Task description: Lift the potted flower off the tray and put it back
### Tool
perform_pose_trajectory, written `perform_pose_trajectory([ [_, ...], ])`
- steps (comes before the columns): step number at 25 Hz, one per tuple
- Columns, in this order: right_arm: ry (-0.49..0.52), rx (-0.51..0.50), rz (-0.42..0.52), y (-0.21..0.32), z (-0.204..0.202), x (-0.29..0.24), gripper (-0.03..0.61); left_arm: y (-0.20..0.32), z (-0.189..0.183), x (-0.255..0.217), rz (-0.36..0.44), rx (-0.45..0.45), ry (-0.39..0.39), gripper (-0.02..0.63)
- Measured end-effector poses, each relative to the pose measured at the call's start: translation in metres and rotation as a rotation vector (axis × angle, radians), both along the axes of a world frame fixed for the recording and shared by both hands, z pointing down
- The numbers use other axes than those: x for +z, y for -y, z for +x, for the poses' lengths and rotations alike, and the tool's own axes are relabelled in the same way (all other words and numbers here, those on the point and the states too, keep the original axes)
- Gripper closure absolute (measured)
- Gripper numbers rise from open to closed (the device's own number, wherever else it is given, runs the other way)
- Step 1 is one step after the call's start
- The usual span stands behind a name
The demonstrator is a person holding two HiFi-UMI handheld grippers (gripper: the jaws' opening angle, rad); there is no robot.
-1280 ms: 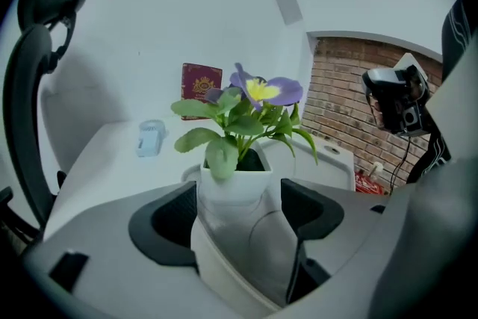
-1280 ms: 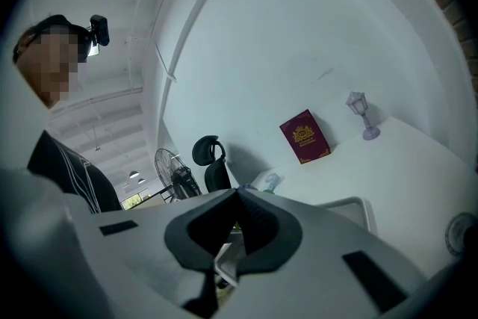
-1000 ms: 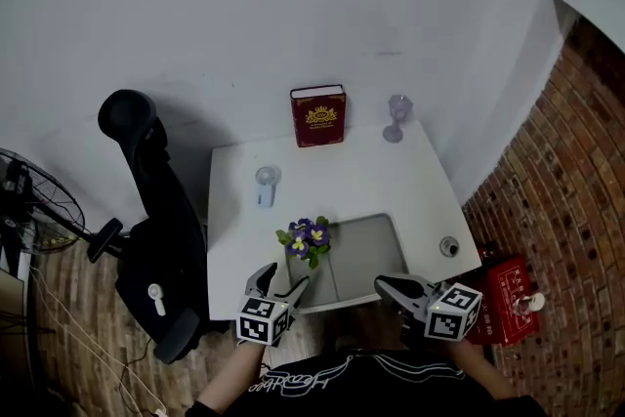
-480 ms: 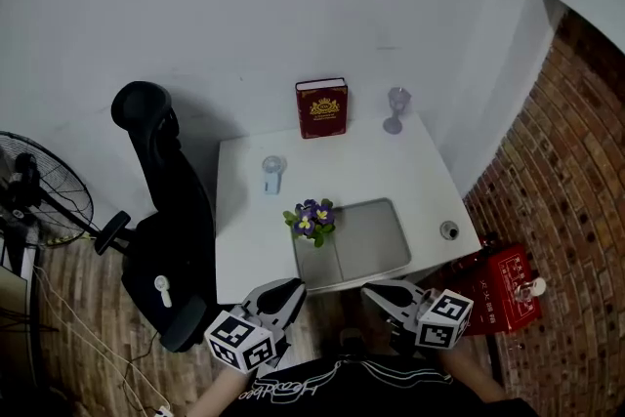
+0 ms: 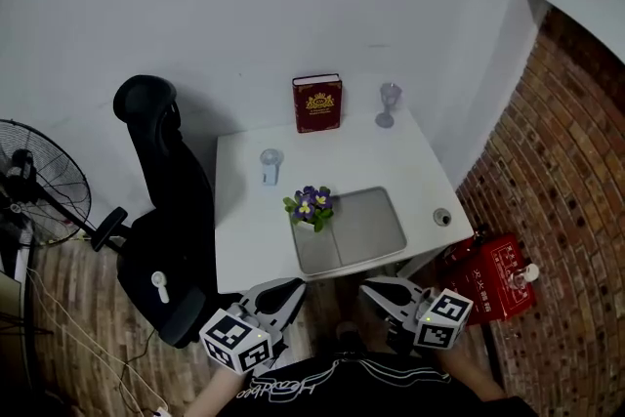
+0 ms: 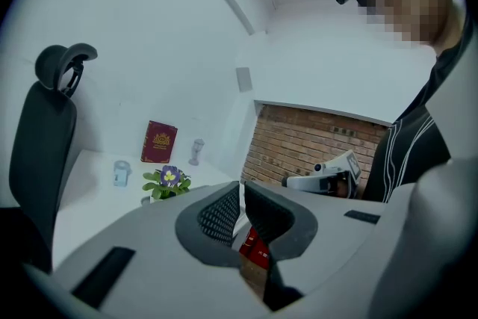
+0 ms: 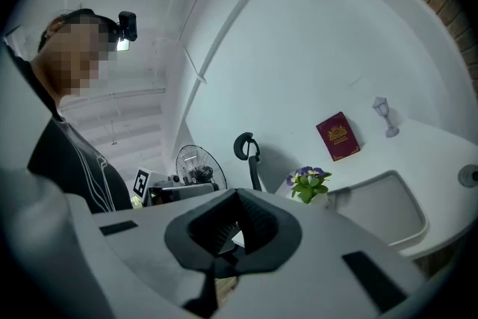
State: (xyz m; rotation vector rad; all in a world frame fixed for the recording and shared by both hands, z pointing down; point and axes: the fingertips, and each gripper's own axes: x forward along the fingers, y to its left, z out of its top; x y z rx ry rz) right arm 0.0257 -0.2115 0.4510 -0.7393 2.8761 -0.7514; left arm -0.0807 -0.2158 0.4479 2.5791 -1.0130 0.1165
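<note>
The potted flower (image 5: pixel 311 207), purple blooms over green leaves, stands at the left end of the grey tray (image 5: pixel 369 225) on the white table. It also shows far off in the left gripper view as the potted flower (image 6: pixel 168 179) and in the right gripper view as the potted flower (image 7: pixel 308 181) beside the tray (image 7: pixel 385 211). My left gripper (image 5: pixel 286 291) hangs off the table's near edge, well short of the pot. Its jaws have just been closing and stand shut with nothing between them (image 6: pixel 242 187). My right gripper (image 5: pixel 374 289) hangs beside it, also shut and empty (image 7: pixel 237 195).
A red book (image 5: pixel 317 103) and a stemmed glass (image 5: pixel 388 103) stand at the table's back edge. A small white fan (image 5: pixel 270 164) and a round knob (image 5: pixel 442 217) lie on the table. A black office chair (image 5: pixel 161 200) and a floor fan (image 5: pixel 34 190) are at left, a red box (image 5: pixel 493 273) at right.
Both grippers have drawn back from the table toward the person. The left jaws, open near the pot a second ago, are now shut. The flower stays on the tray.
</note>
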Motion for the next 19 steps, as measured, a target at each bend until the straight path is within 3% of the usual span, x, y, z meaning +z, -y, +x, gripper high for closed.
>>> perform_pose_trajectory([
  [19, -0.012, 0.043, -0.002, -0.036, -0.011, 0.007, 0.578, -0.029, -0.015, 0.009, -0.013, 0.042, 0.004, 0.568],
])
